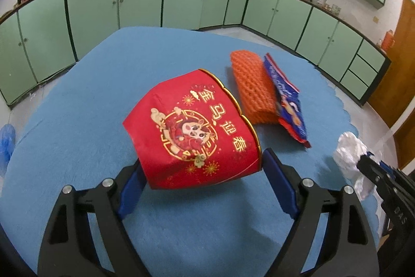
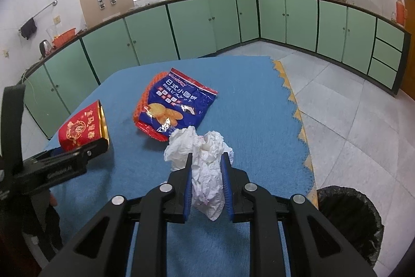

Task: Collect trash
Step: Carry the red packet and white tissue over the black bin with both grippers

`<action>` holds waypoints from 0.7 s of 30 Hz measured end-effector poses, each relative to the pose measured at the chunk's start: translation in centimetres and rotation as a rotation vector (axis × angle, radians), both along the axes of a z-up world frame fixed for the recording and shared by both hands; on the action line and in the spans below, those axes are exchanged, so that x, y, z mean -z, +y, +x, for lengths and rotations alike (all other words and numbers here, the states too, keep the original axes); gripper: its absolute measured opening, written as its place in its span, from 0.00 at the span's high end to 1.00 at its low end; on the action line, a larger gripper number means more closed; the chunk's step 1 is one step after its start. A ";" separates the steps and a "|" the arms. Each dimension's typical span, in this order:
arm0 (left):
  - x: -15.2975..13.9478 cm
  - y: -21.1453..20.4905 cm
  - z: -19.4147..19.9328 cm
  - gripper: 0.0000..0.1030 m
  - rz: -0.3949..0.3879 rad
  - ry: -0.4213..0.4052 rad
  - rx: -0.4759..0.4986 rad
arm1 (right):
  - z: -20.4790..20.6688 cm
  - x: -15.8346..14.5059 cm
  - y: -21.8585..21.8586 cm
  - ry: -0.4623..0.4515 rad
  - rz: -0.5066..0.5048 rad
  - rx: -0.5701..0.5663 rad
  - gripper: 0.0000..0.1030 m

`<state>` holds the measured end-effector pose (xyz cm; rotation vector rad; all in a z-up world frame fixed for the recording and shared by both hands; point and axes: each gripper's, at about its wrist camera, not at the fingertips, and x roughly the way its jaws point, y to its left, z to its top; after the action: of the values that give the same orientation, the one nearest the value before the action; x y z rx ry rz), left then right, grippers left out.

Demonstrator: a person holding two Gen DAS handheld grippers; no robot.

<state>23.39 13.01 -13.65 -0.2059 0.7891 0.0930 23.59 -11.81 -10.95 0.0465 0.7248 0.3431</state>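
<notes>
Left wrist view: left gripper (image 1: 201, 168) spread wide around red paper box (image 1: 193, 130), its pads flanking the box; actual contact cannot be confirmed. Orange foam net (image 1: 253, 88) and blue biscuit bag (image 1: 288, 100) lie toward the far right edge of the blue table mat (image 1: 77, 105). Right wrist view: right gripper (image 2: 207, 160) clamped on crumpled white tissue (image 2: 205, 168) near the mat's right edge; black-lined bin (image 2: 350, 220) on the floor beside that edge.

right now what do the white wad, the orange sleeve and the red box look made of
White wad: soft tissue paper, matte and crumpled. Orange sleeve: likely foam netting, with an open mesh pattern. Red box: printed cardboard, probably, with a gold-edged rim.
</notes>
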 end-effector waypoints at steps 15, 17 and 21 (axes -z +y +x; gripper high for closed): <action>-1.5 -4.0 -3.2 0.21 0.048 -0.048 0.089 | -2.9 -2.3 -2.2 -0.050 0.010 0.024 0.81; -1.6 -4.6 -3.6 0.21 0.053 -0.052 0.101 | -3.2 -2.6 -2.7 -0.055 0.011 0.032 0.81; -2.2 -6.8 -4.3 0.21 0.068 -0.062 0.146 | -4.1 -3.1 -4.2 -0.063 0.014 0.055 0.81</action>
<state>19.10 6.20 -11.42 -0.0863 0.7356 -0.0241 19.49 -16.00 -7.80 0.0683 0.6576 0.2961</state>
